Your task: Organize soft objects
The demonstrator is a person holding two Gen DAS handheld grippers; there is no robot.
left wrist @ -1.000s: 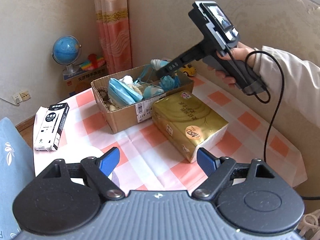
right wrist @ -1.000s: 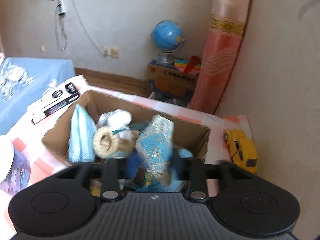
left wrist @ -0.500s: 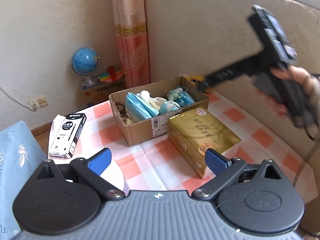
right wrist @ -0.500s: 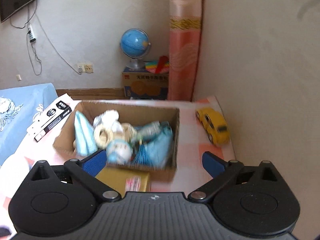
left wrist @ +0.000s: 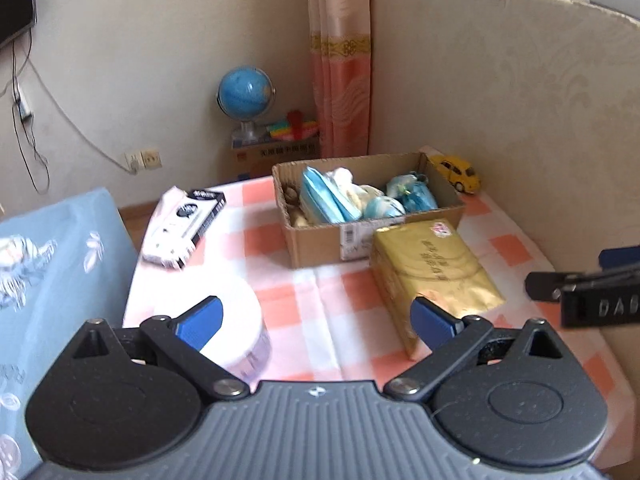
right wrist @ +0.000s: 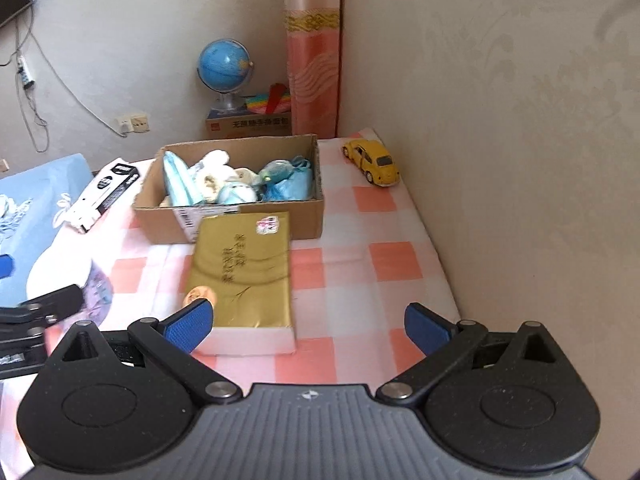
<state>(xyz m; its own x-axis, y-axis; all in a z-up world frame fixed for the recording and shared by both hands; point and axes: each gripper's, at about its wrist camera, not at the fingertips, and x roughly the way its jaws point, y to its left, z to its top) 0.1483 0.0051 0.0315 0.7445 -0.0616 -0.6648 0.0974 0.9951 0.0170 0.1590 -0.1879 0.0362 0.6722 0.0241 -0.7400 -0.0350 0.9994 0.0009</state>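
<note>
Pale walls meet in a corner behind a table [right wrist: 394,268] covered with an orange-and-white checked cloth. Near the far side of that cloth sits an open cardboard box [right wrist: 304,216], and everything else can be placed from it. Inside the box lie the soft objects [right wrist: 240,180]: folded blue face masks [left wrist: 324,196] at its left end, cream plush pieces in the middle, and light blue fabric items toward its right end. Touching or just in front of the box's near wall lies a gold tissue pack [right wrist: 244,268], its long side running toward the cameras. A yellow toy car [right wrist: 374,162] stands to the right of the box, close to the wall. To the left of the box lies a black-and-white carton [left wrist: 186,226], and nearer the cameras on that side stands a white round container [left wrist: 240,328]. Behind the box, off the table, a blue globe [right wrist: 225,66] rests on a printed carton beside a pink curtain. The left gripper [left wrist: 316,318] hovers over the near edge of the table, its jaws spread wide with nothing between them. The right gripper [right wrist: 308,324] also hangs well short of the box, above the tissue pack's near end, its jaws just having swung apart and now empty.
</note>
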